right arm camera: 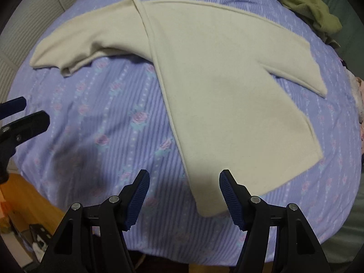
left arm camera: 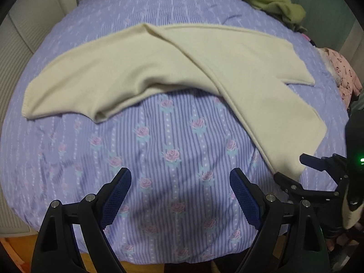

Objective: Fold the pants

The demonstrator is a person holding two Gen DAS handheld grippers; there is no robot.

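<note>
Pants (right arm camera: 216, 86) of cream fleece lie spread on the bed (right arm camera: 109, 122), on a lilac striped cover printed with roses, and the fold looks barely begun. In the right wrist view one leg runs out toward the left and ends in a rumpled cuff, while the other comes down toward the camera, its hem corner lying on the cover just ahead of the right hand-held gripper (right arm camera: 184, 195); the waist end reaches to the right, where a notch shows in the edge. A diagonal crease where the two legs meet suggests one part overlaps the other, but the legs are splayed well apart and not stacked, so bringing one leg onto the other and then folding the length are, by my judgement, still left to do. The right hand-held gripper hovers with its jaws wide and nothing between them, the near hem just beyond its fingertips. The left hand-held gripper (left arm camera: 180, 193) is also spread wide and empty, over bare cover near the bed's front edge, well short of the left leg. A crumpled olive garment (left arm camera: 273, 0) sits at the far right of the bed and a pink patterned cloth (left arm camera: 343, 75) at its right edge; both are apart from the pants
</note>
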